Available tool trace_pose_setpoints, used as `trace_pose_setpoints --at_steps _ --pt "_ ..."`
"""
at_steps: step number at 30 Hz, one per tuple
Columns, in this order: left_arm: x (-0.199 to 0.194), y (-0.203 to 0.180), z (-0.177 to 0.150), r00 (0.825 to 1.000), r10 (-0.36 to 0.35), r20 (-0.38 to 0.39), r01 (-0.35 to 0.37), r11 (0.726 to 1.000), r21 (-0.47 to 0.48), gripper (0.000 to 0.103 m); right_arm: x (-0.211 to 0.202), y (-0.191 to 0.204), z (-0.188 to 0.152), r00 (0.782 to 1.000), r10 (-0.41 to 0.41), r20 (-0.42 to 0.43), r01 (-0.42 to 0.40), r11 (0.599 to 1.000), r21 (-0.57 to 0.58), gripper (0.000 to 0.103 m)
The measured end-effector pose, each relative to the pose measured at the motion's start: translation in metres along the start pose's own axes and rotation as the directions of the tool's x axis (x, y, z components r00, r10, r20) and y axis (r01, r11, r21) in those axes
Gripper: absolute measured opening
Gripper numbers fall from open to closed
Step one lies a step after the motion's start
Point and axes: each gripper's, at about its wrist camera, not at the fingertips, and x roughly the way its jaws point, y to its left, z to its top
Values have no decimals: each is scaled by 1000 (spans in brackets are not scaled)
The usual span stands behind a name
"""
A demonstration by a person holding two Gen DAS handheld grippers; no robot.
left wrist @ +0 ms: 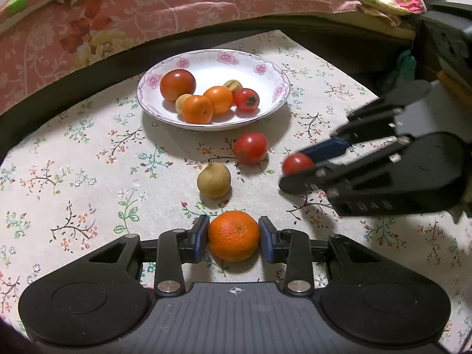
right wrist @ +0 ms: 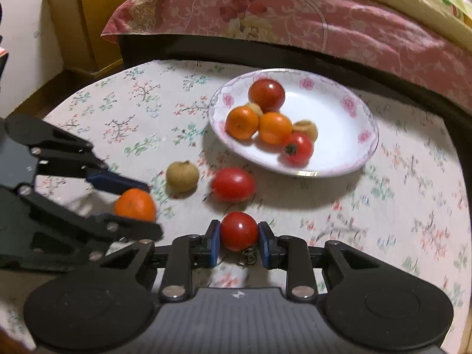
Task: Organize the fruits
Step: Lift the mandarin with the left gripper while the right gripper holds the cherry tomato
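My left gripper (left wrist: 234,237) is shut on an orange mandarin (left wrist: 234,236) resting on the tablecloth; it also shows in the right wrist view (right wrist: 135,205). My right gripper (right wrist: 239,236) is shut on a small red tomato (right wrist: 239,230), also seen in the left wrist view (left wrist: 297,163). A white floral plate (left wrist: 265,72) holds several fruits: tomatoes, mandarins and small tan fruits. A loose red tomato (left wrist: 250,147) and a tan fruit (left wrist: 214,180) lie on the cloth between the plate and the grippers.
A flowered tablecloth (left wrist: 88,162) covers the round table. A bed with a pink floral quilt (left wrist: 147,6) runs along the far edge. A yellow-brown cabinet (right wrist: 85,20) stands at the far left of the right wrist view.
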Motion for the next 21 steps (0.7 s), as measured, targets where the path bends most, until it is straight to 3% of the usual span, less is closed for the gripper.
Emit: trace_pose_setpoints --at_steps 10,12,17,18,21 --pt "-1 -9 -4 1000 -4 3 4 999 47 45 -20 23 -25 1000 -20 -20 21 1000 23 26" --pt "-1 -8 -4 1000 -10 -1 10 999 46 51 -22 23 -28 1000 -25 -8 25 999 43 27" --pt "-1 -6 -4 1000 18 -8 -18 999 36 62 -22 28 -28 999 -38 -1 38 999 30 37" --pt "0 -4 -4 1000 18 -10 -17 999 31 63 -22 27 -30 1000 -26 4 26 999 44 44" --pt "0 -4 -4 1000 23 -5 -23 999 31 65 -22 25 -31 1000 3 14 -4 999 53 50"
